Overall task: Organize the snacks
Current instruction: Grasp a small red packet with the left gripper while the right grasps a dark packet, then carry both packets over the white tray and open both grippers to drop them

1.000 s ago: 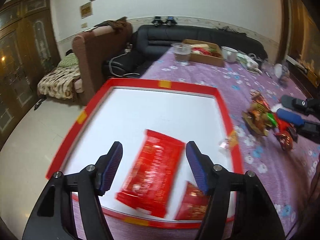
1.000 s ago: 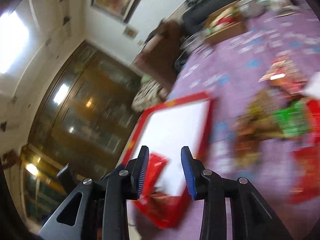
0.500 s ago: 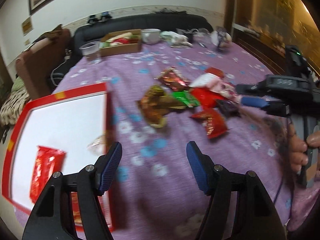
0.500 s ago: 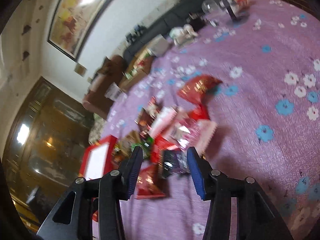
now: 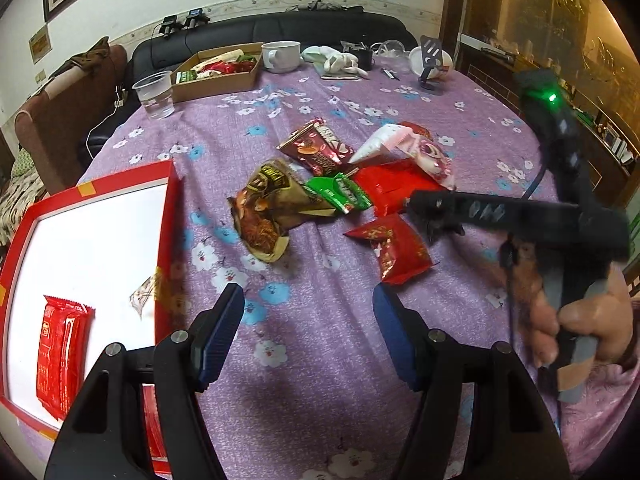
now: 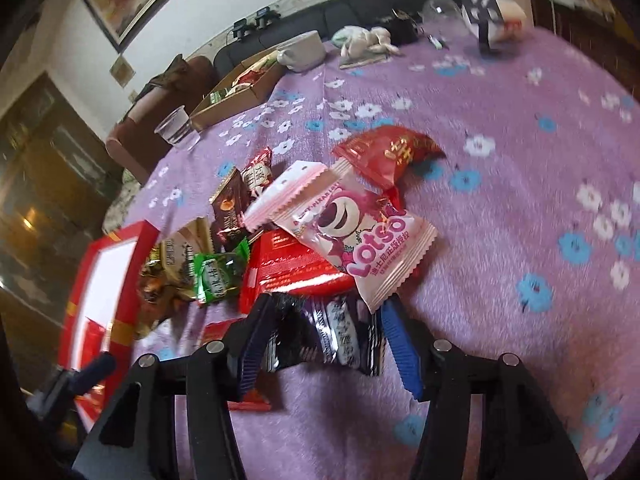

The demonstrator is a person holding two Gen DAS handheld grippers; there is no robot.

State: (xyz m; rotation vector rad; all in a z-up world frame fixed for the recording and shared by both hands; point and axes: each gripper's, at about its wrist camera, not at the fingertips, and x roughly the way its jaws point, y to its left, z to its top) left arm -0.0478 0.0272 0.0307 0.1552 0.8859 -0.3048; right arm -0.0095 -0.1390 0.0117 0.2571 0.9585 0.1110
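Observation:
A pile of snack packets lies on the purple flowered cloth: a brown packet (image 5: 268,204), a green one (image 5: 340,194), a small red one (image 5: 394,246), a pink Lotso packet (image 6: 360,232) and a dark packet (image 6: 340,332). A red-rimmed white tray (image 5: 170,216) at the left holds a red packet (image 5: 60,352). My left gripper (image 5: 308,336) is open and empty above bare cloth. My right gripper (image 6: 320,340) is open, its fingers either side of the dark packet.
At the table's far side stand a cardboard box of snacks (image 5: 218,70), a plastic cup (image 5: 155,94), a white mug (image 5: 280,54) and small clutter. A dark sofa (image 5: 280,28) lies behind. The tray also shows in the right wrist view (image 6: 136,248).
My left gripper swung right from over the tray to the cloth beside the snack pile. My right gripper moved from the tray to the pile and now straddles the dark packet.

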